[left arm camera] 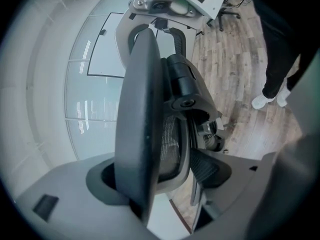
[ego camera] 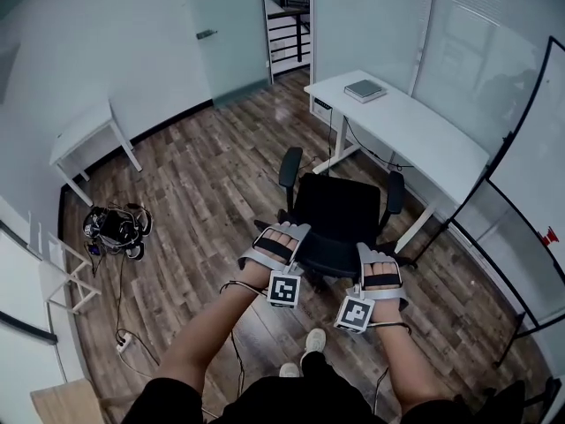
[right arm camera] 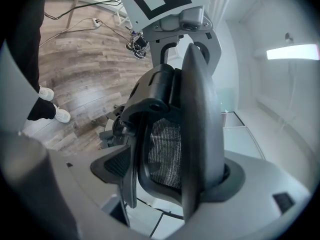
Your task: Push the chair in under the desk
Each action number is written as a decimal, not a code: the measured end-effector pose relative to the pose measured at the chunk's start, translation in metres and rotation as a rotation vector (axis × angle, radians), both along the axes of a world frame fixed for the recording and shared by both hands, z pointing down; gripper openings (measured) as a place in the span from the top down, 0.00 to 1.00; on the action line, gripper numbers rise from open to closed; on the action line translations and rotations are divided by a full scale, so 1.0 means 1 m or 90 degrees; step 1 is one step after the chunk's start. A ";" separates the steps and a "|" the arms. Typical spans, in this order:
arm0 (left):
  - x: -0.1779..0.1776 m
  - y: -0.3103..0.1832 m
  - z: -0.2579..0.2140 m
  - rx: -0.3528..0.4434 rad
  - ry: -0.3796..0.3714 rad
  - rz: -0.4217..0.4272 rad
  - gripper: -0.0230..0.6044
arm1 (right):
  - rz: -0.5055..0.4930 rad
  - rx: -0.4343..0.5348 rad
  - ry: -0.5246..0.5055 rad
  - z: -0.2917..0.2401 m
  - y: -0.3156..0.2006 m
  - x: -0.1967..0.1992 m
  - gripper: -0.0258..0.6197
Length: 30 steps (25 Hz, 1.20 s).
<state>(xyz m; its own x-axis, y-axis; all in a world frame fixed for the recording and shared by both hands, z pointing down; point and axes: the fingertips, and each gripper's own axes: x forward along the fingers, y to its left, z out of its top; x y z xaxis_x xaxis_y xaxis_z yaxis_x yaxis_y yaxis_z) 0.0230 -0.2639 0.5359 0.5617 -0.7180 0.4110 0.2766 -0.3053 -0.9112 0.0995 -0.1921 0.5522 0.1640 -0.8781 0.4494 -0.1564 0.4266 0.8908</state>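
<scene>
A black office chair with armrests stands on the wood floor, pulled out from the white desk at the back right, seat toward the desk. My left gripper is clamped over the left part of the backrest's top edge, and my right gripper over the right part. In the left gripper view the backrest rim runs up between the jaws of the left gripper. The right gripper view shows the same: the rim and mesh sit inside the right gripper.
A grey book lies on the desk's far end. A whiteboard on a stand is at the right. A small white table, a bundle of cables and gear and a power strip are at the left.
</scene>
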 end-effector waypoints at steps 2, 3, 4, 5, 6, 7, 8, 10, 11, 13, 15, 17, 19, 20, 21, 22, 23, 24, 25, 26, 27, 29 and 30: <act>0.000 -0.011 -0.001 0.007 -0.005 0.007 0.36 | -0.001 0.005 0.001 -0.001 -0.010 -0.001 0.32; 0.000 -0.017 -0.002 0.008 -0.002 0.011 0.36 | -0.001 0.009 0.002 -0.002 -0.015 -0.001 0.30; 0.002 -0.021 -0.003 0.005 0.002 0.015 0.36 | -0.001 0.014 0.002 -0.002 -0.020 -0.001 0.28; 0.003 -0.026 -0.003 0.000 0.007 0.019 0.36 | -0.001 0.017 0.003 -0.003 -0.025 0.000 0.27; 0.005 -0.030 -0.002 -0.004 0.010 0.021 0.36 | 0.000 0.017 0.003 -0.003 -0.029 0.000 0.27; 0.007 -0.035 -0.003 -0.004 0.012 0.023 0.36 | 0.000 0.016 0.003 -0.002 -0.033 0.001 0.27; 0.008 -0.041 -0.004 -0.004 0.016 0.026 0.36 | -0.003 0.017 0.005 -0.002 -0.038 0.002 0.27; 0.012 -0.054 -0.010 0.004 0.024 0.034 0.37 | -0.014 0.016 0.013 0.000 -0.049 0.004 0.26; 0.015 -0.062 -0.011 0.010 0.025 0.037 0.39 | -0.019 0.012 0.014 0.002 -0.054 0.006 0.26; 0.023 -0.076 -0.009 0.010 0.028 0.040 0.40 | -0.022 0.005 0.009 0.004 -0.065 0.012 0.26; 0.031 -0.089 -0.003 0.000 0.024 0.041 0.40 | -0.020 0.008 0.006 0.004 -0.075 0.019 0.26; 0.038 -0.099 0.002 -0.008 0.014 0.042 0.40 | -0.015 0.007 0.003 0.006 -0.084 0.026 0.26; 0.047 -0.111 -0.005 0.003 0.008 0.047 0.40 | -0.010 0.003 0.003 0.008 -0.094 0.033 0.26; 0.051 -0.115 -0.005 -0.001 0.005 0.051 0.40 | -0.009 0.004 0.004 0.008 -0.099 0.037 0.26; 0.056 -0.119 -0.003 -0.011 0.003 0.055 0.40 | -0.008 0.006 0.006 0.008 -0.104 0.042 0.26; 0.061 -0.123 -0.001 -0.020 0.003 0.060 0.40 | -0.006 0.010 0.008 0.007 -0.108 0.047 0.26; 0.066 -0.127 0.003 -0.027 0.002 0.063 0.40 | -0.002 0.013 0.010 0.006 -0.113 0.052 0.26; 0.070 -0.132 0.008 -0.029 -0.001 0.063 0.40 | 0.004 0.015 0.010 0.005 -0.119 0.058 0.26; 0.075 -0.137 0.009 -0.028 -0.005 0.061 0.40 | 0.011 0.017 0.006 0.004 -0.124 0.062 0.26; 0.079 -0.142 0.008 -0.027 -0.006 0.060 0.40 | 0.017 0.019 -0.001 0.003 -0.130 0.066 0.26; 0.082 -0.146 0.008 -0.029 -0.006 0.059 0.40 | 0.021 0.021 -0.006 0.003 -0.135 0.070 0.26; 0.088 -0.153 0.012 -0.038 -0.008 0.058 0.40 | 0.024 0.025 -0.011 0.003 -0.145 0.076 0.26; 0.092 -0.158 0.011 -0.034 -0.007 0.057 0.39 | 0.025 0.027 -0.010 0.003 -0.150 0.080 0.26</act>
<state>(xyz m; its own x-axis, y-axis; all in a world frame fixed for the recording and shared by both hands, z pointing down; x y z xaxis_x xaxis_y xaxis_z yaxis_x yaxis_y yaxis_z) 0.1146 -0.4223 0.5470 0.6182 -0.6414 0.4542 0.3149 -0.3274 -0.8909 0.1793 -0.3418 0.5550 0.1919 -0.8895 0.4146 -0.1871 0.3816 0.9052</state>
